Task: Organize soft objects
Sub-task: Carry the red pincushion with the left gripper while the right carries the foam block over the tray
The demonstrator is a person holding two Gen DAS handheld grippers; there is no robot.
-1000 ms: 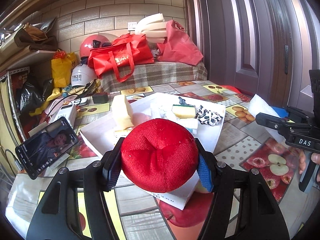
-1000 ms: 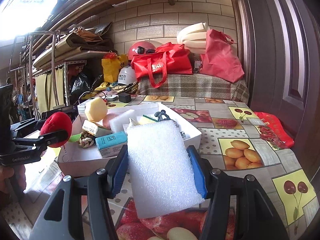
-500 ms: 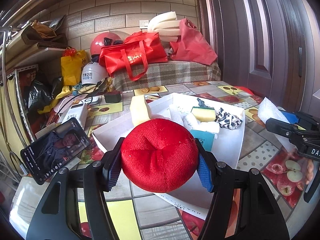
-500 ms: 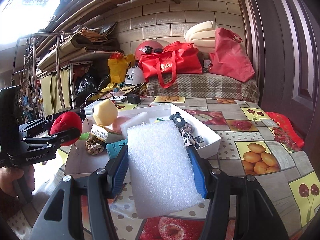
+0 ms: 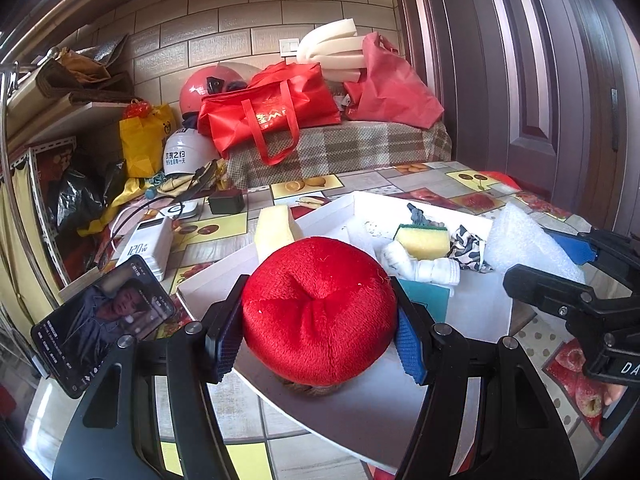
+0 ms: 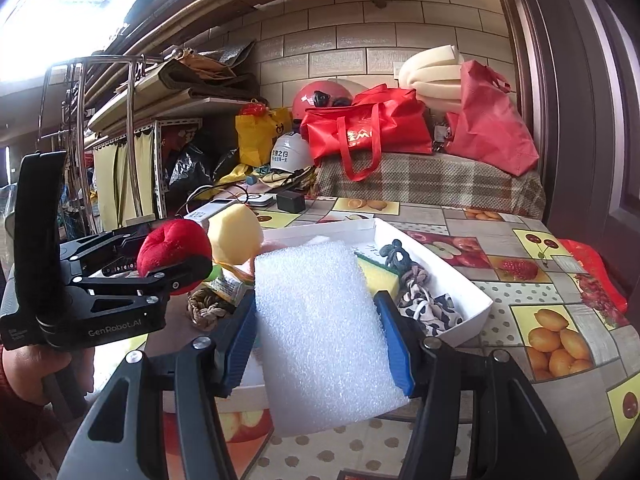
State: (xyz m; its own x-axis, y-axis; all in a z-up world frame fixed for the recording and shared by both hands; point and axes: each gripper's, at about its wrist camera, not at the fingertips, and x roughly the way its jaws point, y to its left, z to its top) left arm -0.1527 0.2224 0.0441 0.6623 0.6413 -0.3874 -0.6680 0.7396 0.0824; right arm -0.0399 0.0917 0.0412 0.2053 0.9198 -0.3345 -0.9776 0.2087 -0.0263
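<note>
The left gripper (image 5: 318, 344) squeezes a red plush ball (image 5: 318, 312), and the right gripper (image 6: 316, 344) squeezes a white foam block (image 6: 320, 332). Both hang over the white box (image 6: 472, 300), so dropping them in looks like the next job.

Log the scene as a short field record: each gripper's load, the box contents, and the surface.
left gripper: shut on red plush ball
right gripper: shut on white foam sheet
white box: holds yellow sponge, patterned cloth, rope knot, other soft items
surface: fruit-print tablecloth
beside box: phone, screen lit
</note>
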